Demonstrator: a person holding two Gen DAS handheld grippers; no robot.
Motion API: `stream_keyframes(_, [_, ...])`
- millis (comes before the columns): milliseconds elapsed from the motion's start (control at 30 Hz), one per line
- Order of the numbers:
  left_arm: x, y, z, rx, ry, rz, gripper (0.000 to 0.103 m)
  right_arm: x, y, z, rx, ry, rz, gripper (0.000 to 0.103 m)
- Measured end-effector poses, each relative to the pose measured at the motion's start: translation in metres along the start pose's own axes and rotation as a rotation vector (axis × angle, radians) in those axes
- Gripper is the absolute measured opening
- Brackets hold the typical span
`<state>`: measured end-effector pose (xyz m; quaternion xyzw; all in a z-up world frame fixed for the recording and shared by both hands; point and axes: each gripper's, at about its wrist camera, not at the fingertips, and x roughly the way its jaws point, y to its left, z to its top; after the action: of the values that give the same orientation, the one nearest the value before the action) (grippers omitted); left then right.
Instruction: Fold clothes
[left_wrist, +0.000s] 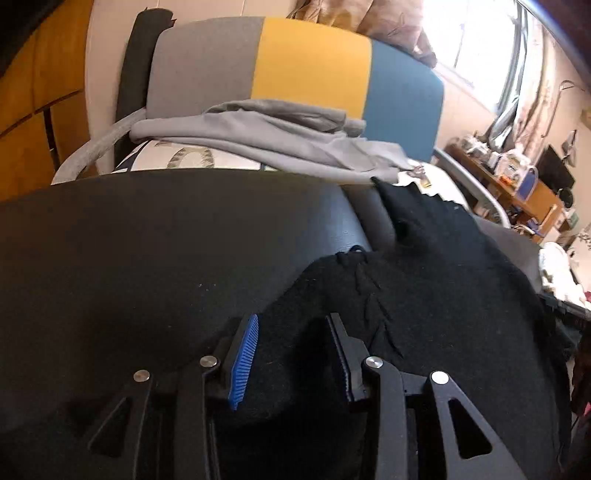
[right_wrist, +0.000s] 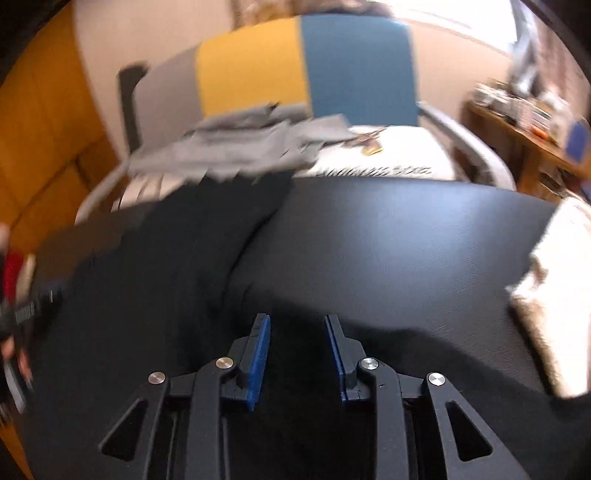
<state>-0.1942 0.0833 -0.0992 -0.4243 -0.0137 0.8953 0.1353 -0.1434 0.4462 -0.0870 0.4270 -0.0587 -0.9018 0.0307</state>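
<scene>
Garment (left_wrist: 424, 295) black, rumpled on bench (left_wrist: 147, 240) | both grippers (left_wrist: 291, 354) (right_wrist: 297, 354) gaping, holding nothing | we judge them poised over cloth to pinch an edge.

Both wrist cameras sit low and close over the black table (left_wrist: 147, 240), facing along the fingers toward the gray, yellow and blue chair back (left_wrist: 306, 66). Both views share it; the right view is blurred, perhaps angled slightly rightward.
</scene>
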Motion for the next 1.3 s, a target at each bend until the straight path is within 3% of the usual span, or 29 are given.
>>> stream_keyframes(33, [0.002,-0.001,0.000,0.014,0.001,0.017,0.038,0.006,0.002,-0.004,-0.011,0.031,-0.010,0.031])
stream_keyframes(133, [0.010,-0.001,-0.001,0.049,-0.002,0.088,0.045,0.017,-0.001,-0.010,-0.036,0.012,-0.068,0.031])
stream_keyframes(267, [0.017,0.013,0.007,0.013,-0.001,0.139,0.053,0.020,-0.019,-0.004,-0.008,0.005,-0.200,0.031])
stream_keyframes(433, [0.032,0.018,0.020,0.023,-0.003,0.189,0.062,0.018,-0.053,0.000,0.112,-0.018,-0.226,0.031])
stream_keyframes(733, [0.053,0.021,0.043,0.048,0.001,0.212,0.071,0.026,-0.068,0.014,0.160,-0.037,-0.321,0.034])
stream_keyframes(800, [0.050,0.025,0.045,0.022,0.021,0.166,0.070,0.027,-0.067,0.017,0.154,-0.037,-0.339,0.037])
stream_keyframes(900, [0.030,0.034,0.041,-0.059,0.046,0.108,0.062,0.013,-0.072,0.016,0.196,-0.040,-0.272,0.040])
stream_keyframes(1033, [0.011,0.006,0.012,-0.012,0.044,0.041,0.060,-0.006,-0.079,0.014,0.251,-0.045,-0.181,0.045])
stream_keyframes(1133, [-0.002,-0.017,-0.011,0.034,0.039,-0.009,0.061,-0.049,-0.072,-0.005,0.299,-0.127,-0.125,0.053])
stream_keyframes(1300, [-0.025,-0.056,-0.050,0.110,0.032,-0.092,0.061,-0.079,-0.029,-0.057,0.177,-0.033,-0.048,0.054])
